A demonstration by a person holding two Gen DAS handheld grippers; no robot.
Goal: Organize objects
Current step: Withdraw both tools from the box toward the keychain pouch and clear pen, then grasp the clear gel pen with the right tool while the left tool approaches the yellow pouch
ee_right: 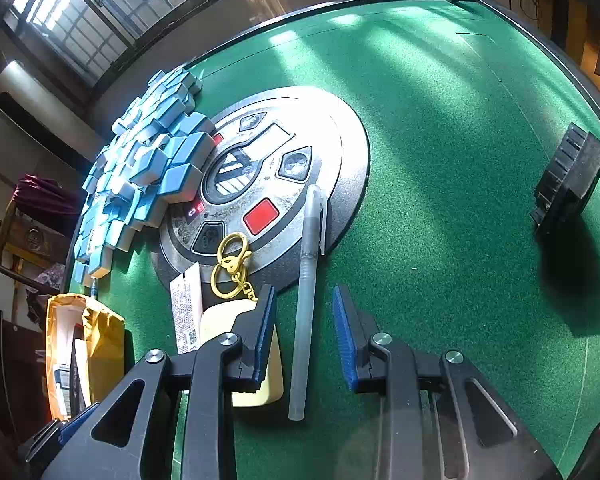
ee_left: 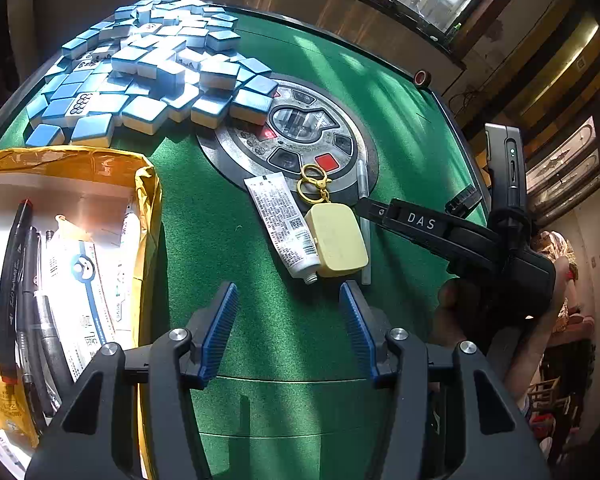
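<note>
Two tongs, both with jaws apart and empty. Right tongs [ee_right: 304, 334] straddle the clear pen [ee_right: 306, 300], which lies on the green table [ee_right: 440, 160] with its long axis running near to far, in line with the jaws. Left tongs [ee_left: 288, 332] hover farther off, near the yellow case [ee_left: 337, 240] and tube [ee_left: 282, 220]. Open box [ee_left: 60, 240] of pens sits far left. Right hand looks nearer the pen.

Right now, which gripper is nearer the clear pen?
Right. The right gripper straddles the clear pen, open; the left gripper hovers open short of it, near the yellow case.
</note>
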